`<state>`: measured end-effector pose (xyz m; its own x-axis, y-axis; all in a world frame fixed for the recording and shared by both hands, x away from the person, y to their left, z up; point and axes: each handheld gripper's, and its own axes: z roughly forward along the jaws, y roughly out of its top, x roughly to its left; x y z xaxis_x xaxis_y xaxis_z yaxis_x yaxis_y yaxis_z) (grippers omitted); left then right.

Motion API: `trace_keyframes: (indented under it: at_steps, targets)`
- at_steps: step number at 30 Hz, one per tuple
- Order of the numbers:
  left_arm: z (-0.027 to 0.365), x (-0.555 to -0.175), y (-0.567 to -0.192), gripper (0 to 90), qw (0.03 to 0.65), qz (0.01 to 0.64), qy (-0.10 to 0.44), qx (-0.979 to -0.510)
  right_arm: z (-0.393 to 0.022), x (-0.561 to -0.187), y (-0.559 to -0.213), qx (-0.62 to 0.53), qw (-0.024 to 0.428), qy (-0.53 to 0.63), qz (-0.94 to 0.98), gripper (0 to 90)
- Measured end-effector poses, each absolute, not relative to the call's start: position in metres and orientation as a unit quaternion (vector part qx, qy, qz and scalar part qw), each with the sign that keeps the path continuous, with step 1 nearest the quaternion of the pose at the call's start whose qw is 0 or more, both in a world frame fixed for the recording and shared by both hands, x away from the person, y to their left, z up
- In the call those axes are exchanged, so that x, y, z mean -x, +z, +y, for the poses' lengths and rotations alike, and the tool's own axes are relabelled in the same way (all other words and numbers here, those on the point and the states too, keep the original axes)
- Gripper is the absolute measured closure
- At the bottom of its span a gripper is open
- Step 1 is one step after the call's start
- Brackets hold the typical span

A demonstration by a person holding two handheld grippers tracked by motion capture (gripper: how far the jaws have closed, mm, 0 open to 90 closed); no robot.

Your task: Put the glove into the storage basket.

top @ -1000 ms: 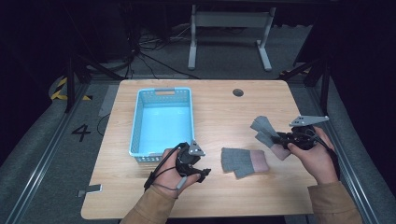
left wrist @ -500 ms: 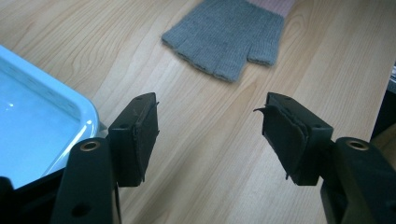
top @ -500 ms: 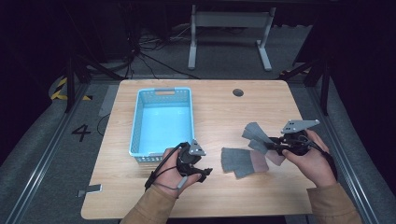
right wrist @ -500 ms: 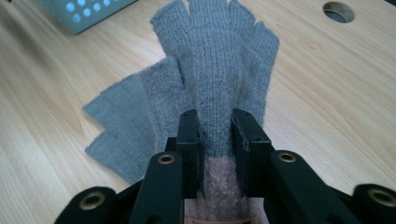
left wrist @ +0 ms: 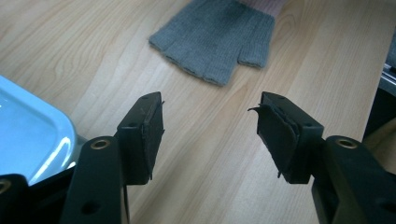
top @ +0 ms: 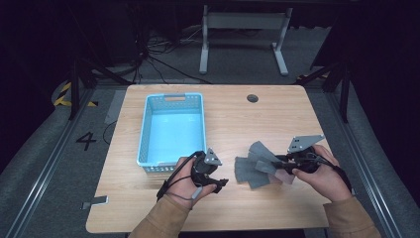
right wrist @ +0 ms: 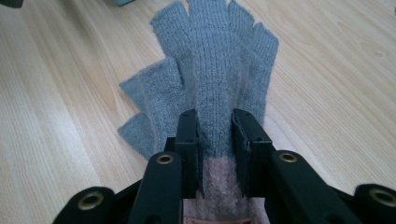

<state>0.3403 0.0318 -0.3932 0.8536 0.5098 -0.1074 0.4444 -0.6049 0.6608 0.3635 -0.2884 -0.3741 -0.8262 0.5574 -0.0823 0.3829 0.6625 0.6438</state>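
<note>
Grey knit fingerless glove (right wrist: 219,70) with a pink cuff sits pinched in the right tongs (right wrist: 215,140), jaws pressed on the fabric near where grey meets pink. A second grey glove (right wrist: 144,107) lies flat on the desk (right wrist: 56,93) under and beside it, fingers fanning out to one side in the right gripper view. In the high view the held glove (top: 262,151) is at the right-front part of the desk (top: 228,114), overlapping the one lying flat (top: 250,173), with the right tongs (top: 285,161) gripped in the person's right hand (top: 322,176).

Left tongs (left wrist: 208,128) stand partly apart with nothing between the jaws (they have just been closing a little), bare wood below. They point at the flat glove (left wrist: 217,39), well short of it. In the high view the left tongs (top: 220,182) sit just in front of the light blue basket (top: 171,99), near its front rim, and the left hand (top: 185,181) holds them low over the desk. Basket corner (left wrist: 32,135) shows beside the left jaw.
</note>
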Motion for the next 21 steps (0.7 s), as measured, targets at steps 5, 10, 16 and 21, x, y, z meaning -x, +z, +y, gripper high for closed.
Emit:
trace_keyframes:
  at_steps: [5,10,16,21]
  targets:
    - [0.029,-0.341,-0.395,42.8,0.359,0.266,0.041,-0.894,-0.285,-0.364,-0.381,-0.246,0.13,0.314,0.908,73.6]
    - [0.025,-0.341,-0.4,43.3,0.354,0.249,0.045,-0.9,-0.281,-0.366,-0.392,-0.231,0.126,0.307,0.914,73.2]
    - [0.02,-0.343,-0.404,49.5,0.342,0.225,0.043,-0.911,-0.277,-0.367,-0.402,-0.211,0.124,0.298,0.923,73.2]
    - [0.016,-0.343,-0.407,55.8,0.324,0.217,0.03,-0.92,-0.273,-0.367,-0.409,-0.196,0.119,0.293,0.928,73.0]
